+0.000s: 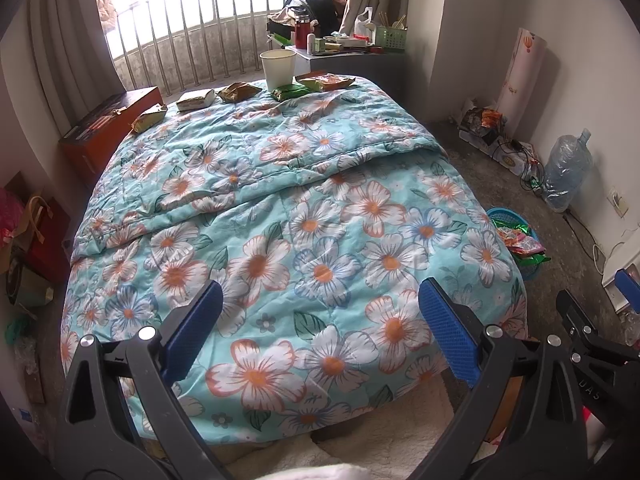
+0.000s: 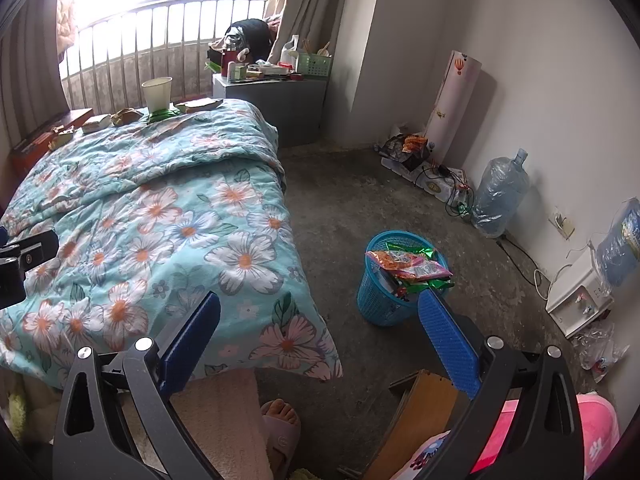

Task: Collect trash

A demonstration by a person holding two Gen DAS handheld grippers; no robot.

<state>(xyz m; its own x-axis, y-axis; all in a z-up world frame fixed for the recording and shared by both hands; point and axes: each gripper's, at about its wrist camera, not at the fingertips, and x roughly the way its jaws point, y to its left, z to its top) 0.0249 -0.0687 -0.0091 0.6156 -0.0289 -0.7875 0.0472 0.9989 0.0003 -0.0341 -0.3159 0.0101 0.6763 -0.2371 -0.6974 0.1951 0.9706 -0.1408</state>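
quilt (image 1: 280,216): teal floral | basket (image 2: 374,304): blue | cup (image 1: 278,68): perhaps cream

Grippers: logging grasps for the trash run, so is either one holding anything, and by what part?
Nothing is held: left gripper and right gripper are both open and empty.

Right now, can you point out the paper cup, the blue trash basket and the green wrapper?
paper cup (image 1: 278,69), left wrist view, front wall.
blue trash basket (image 2: 376,300), right wrist view, outer mesh wall.
green wrapper (image 1: 290,91), left wrist view, top face.
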